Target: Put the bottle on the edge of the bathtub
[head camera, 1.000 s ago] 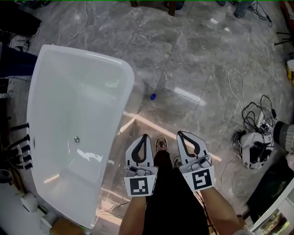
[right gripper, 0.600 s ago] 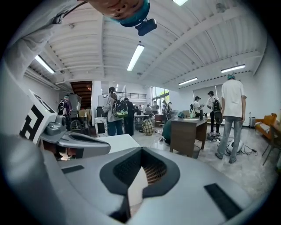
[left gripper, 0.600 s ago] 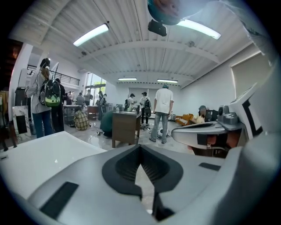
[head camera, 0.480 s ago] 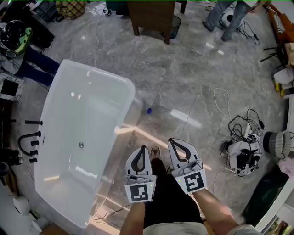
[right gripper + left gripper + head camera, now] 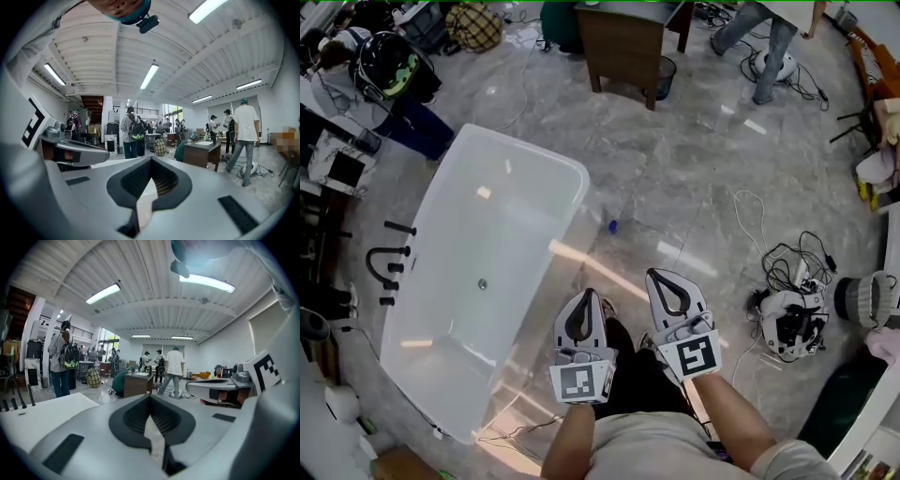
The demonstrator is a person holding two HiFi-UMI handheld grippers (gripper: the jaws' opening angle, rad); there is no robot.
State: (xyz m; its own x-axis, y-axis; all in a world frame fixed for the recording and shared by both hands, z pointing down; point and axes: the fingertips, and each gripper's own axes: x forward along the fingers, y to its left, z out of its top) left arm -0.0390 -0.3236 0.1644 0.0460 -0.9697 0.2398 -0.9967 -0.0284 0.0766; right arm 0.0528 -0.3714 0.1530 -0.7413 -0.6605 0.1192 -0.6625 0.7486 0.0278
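The white bathtub [image 5: 551, 281] stands empty on the grey marble floor at the left of the head view. A small blue thing [image 5: 612, 225] lies on the floor just beyond the tub's right side; it is too small to tell whether it is the bottle. My left gripper [image 5: 587, 296] and right gripper [image 5: 667, 277] are held side by side over my legs, right of the tub, both pointing forward. Both are shut with nothing between the jaws. The left gripper [image 5: 150, 398] and right gripper [image 5: 150, 160] views show closed tips and the room beyond.
Black tap fittings [image 5: 389, 264] lie left of the tub. A wooden desk [image 5: 628, 37] with a bin [image 5: 667, 75] stands ahead, a person's legs [image 5: 764, 52] beside it. A white device with tangled cables [image 5: 787, 323] sits on the floor at right. A helmeted person [image 5: 389, 66] is far left.
The head view has lifted and shows more of the room ahead. The tub has shifted rightward in the picture. Both grippers stay shut and empty, close together.
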